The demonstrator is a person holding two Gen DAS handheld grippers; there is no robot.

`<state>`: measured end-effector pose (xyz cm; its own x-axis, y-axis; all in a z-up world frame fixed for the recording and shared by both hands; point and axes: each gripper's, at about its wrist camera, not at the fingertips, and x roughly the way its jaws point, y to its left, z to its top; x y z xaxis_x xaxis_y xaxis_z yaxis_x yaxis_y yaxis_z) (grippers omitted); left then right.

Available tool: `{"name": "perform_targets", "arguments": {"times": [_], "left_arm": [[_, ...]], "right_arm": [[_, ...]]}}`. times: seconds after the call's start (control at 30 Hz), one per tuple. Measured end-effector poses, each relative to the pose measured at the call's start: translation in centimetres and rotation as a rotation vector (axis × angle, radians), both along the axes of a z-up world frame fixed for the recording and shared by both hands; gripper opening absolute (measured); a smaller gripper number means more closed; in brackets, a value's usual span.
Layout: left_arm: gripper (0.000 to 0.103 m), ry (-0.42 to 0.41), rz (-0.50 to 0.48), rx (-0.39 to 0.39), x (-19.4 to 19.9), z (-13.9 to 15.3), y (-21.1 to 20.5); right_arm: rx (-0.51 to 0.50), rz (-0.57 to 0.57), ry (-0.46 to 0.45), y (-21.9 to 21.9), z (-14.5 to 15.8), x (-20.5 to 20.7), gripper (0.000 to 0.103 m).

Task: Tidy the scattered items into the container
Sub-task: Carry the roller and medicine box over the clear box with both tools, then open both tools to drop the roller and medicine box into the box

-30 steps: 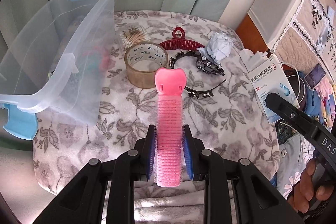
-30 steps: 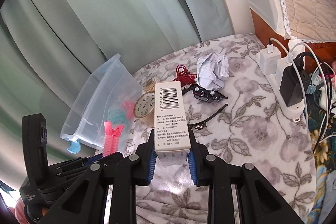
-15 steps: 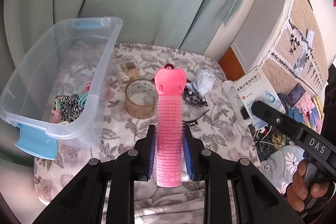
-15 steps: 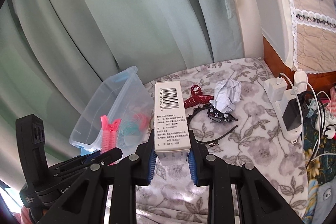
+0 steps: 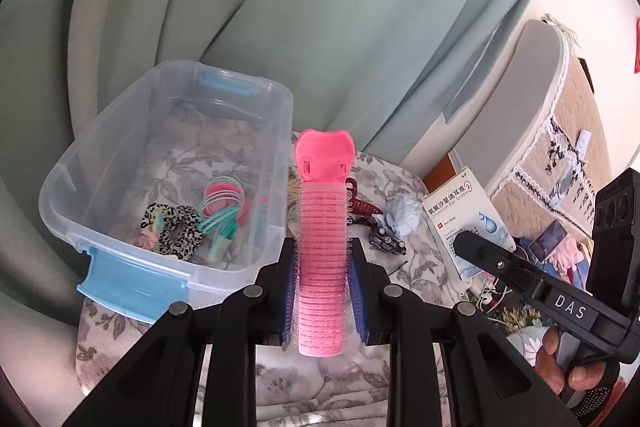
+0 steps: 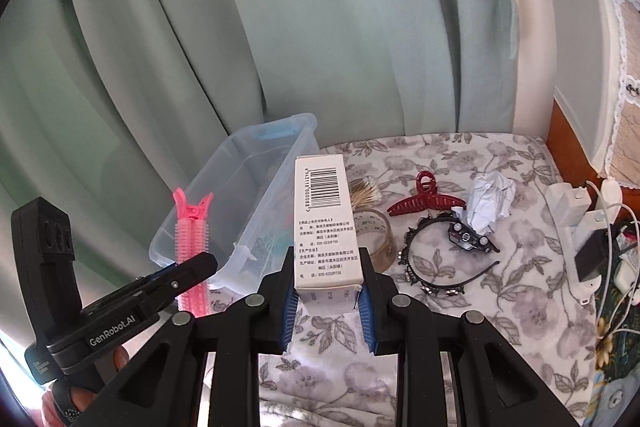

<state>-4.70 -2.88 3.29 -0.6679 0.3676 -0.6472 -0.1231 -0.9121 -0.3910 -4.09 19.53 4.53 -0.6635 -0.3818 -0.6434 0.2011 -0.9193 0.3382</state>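
Both loads hang short of the clear container (image 5: 168, 187). The left hand-held gripper (image 5: 322, 291) pinches the pink roller clip (image 5: 322, 247); the right hand-held gripper (image 6: 327, 297) pinches only the medicine box's (image 6: 325, 223) lower end. They may collide, or the box could tip out.

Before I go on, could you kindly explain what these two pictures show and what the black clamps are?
No robot here: a person holds a two-finger gripper in each hand, each carrying a camera that looks along its fingers. The left camera shows the left gripper shut on a pink hair roller, beside a clear bin holding hair ties. The right camera shows the right gripper shut on a white box. Each gripper also shows at the edge of the other's picture. On the floral cloth lie a tape roll, red claw clip, black headband and crumpled paper.
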Motion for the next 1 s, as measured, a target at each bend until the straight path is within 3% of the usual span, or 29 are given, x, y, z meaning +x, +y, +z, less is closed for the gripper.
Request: {"name": "perform_targets", "arguments": {"times": [0.37,0.67,1.0], "left_arm": [[0.025,0.017,0.131,0.047,-0.2,-0.5,-5.7],[0.025,0.012,0.189,0.035,-1.5,-0.9,-8.0],[0.025,-0.017,0.210,0.039,-2.1,-2.2,-8.9]], "right_arm": [[0.045,0.153,0.011,-6.7,0.2,-1.7,0.028],[0.022,0.215,0.015,-10.5,0.4,-3.7,0.028],[0.040,0.296,-0.040,-13.0,-1.4,-5.7,0.028]]}}
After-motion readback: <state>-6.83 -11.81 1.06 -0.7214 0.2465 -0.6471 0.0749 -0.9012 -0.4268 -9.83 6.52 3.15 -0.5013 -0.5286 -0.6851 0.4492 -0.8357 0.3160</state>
